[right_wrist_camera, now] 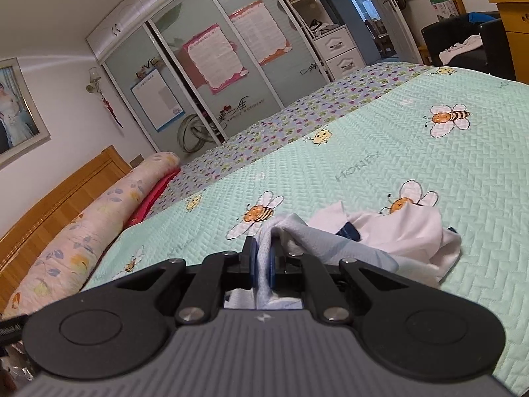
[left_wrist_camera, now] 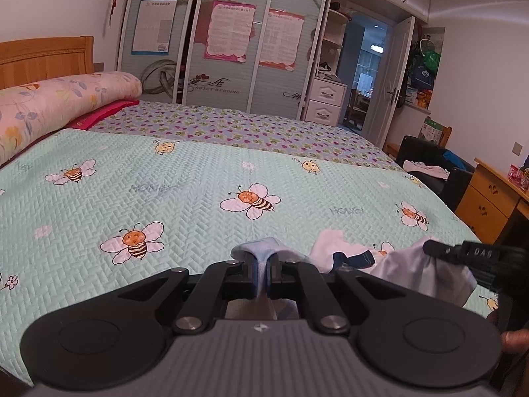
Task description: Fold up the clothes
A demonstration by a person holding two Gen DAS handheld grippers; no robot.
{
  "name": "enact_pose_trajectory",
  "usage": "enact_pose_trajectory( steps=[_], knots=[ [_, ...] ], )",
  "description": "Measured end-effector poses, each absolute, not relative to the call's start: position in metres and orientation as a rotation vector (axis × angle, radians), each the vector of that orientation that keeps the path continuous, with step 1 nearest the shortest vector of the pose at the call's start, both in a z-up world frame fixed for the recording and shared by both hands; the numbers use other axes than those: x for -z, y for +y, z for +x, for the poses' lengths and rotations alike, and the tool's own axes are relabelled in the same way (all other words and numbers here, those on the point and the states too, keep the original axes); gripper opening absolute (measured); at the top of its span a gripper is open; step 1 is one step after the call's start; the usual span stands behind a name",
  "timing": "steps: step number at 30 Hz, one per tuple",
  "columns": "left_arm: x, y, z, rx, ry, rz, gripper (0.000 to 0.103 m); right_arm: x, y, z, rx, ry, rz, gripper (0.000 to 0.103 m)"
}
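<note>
My left gripper (left_wrist_camera: pixel 263 273) pinches a fold of the pale blue garment (left_wrist_camera: pixel 261 248). My right gripper's (right_wrist_camera: pixel 263 264) fingers clamp its fabric too, near the bee-print bedspread (right_wrist_camera: pixel 396 152); a white garment (right_wrist_camera: pixel 406 228) lies crumpled just right.

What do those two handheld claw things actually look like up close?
Both look alike. The left claw and the right claw each have a grey ribbed body with a small white emblem, two round black discs at the sides, black linkage arms with silver rivets, and blue pads on the fingers. Seen from the left camera, the right one shows white lettering, too blurred to read.
</note>
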State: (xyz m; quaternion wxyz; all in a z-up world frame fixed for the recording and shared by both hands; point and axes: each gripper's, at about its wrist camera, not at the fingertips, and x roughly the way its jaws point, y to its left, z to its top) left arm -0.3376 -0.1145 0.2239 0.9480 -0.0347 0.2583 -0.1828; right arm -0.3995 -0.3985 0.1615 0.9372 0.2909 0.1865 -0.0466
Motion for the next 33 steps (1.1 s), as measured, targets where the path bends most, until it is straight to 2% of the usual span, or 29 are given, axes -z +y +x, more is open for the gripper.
enact_pose_trajectory(
  steps=[10,21,26,33],
  knots=[
    [-0.222,-0.108,-0.330,0.365,0.516,-0.090,0.004,-0.176,-0.386,-0.393,0.018,0.385,0.693,0.007],
    [-0.265,-0.078,-0.361,0.319,0.411,-0.106,0.004,-0.230,-0.343,-0.405,-0.158,0.319,0.674,0.008],
    [-0.266,-0.078,-0.359,0.311,0.426,-0.079,0.004,-0.238,-0.330,-0.400,-0.200,0.310,0.658,0.008],
    [-0.257,-0.082,-0.337,0.304,0.464,-0.057,0.004,-0.238,-0.334,-0.370,-0.175,0.371,0.601,0.001]
  ],
)
